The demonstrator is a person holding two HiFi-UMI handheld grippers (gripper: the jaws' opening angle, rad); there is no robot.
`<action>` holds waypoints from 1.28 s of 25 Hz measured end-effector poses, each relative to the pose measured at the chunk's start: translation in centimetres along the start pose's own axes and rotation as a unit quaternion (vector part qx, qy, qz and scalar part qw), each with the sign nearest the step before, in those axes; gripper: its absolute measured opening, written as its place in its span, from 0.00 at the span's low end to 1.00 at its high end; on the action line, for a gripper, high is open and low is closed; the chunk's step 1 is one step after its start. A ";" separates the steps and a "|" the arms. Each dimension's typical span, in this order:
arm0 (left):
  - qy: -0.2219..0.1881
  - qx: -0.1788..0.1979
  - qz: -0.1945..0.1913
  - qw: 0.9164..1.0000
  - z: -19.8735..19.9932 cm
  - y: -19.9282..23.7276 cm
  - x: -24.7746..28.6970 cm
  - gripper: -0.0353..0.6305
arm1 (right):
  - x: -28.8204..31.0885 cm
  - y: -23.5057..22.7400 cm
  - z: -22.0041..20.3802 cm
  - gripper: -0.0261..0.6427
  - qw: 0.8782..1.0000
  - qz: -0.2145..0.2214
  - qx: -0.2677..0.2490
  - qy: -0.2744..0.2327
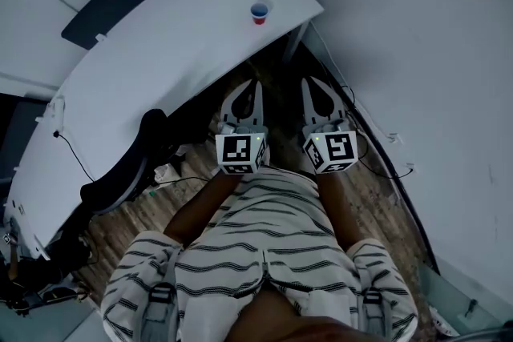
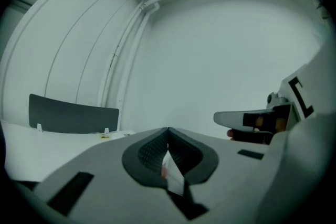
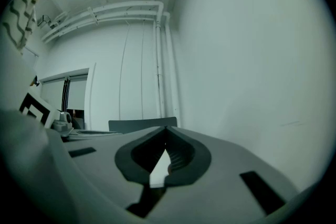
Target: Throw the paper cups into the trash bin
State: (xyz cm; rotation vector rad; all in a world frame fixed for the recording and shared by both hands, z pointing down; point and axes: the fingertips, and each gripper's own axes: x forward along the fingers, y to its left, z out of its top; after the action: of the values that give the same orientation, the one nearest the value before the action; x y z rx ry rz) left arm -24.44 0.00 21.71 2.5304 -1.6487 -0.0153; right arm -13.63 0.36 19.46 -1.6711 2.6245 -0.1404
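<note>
One paper cup (image 1: 259, 12) on white desk (image 1: 160, 68)

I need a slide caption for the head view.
Left gripper and right gripper, both shut, face a white desk bearing one paper cup.

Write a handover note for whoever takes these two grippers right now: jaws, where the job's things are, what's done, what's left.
Left gripper: jaws shut, nothing held, pointing level in front of the body.
Right gripper: the same, beside it.
Paper cup: upright on the white desk, near its far corner, ahead of both grippers, untouched.
Trash bin: not in view.
Done: nothing that shows.
Left: grasp the cup, find the bin, drop the cup in.
</note>
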 end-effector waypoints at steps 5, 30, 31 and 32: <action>0.016 0.004 0.009 1.000 -0.6 1.1 2.6 0.09 | 1.9 -1.7 -0.1 0.06 1.000 -0.009 0.003 0.006; 0.049 0.006 0.079 0.996 -4.5 -1.2 12.0 0.09 | 6.2 -10.6 -3.2 0.06 0.998 0.045 0.031 0.039; 0.048 0.001 0.075 0.996 -4.6 -1.2 12.4 0.09 | 6.3 -10.8 -3.4 0.06 0.998 0.044 0.033 0.042; 0.048 -0.003 0.072 0.996 -4.7 -1.2 12.7 0.09 | 6.4 -10.9 -3.6 0.06 0.997 0.043 0.035 0.045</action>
State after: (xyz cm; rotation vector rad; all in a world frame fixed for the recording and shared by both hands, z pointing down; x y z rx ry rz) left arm -17.83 -10.66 27.00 2.3612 -1.7857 0.1116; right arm -6.78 -9.82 24.20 -1.5627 2.7164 -0.3075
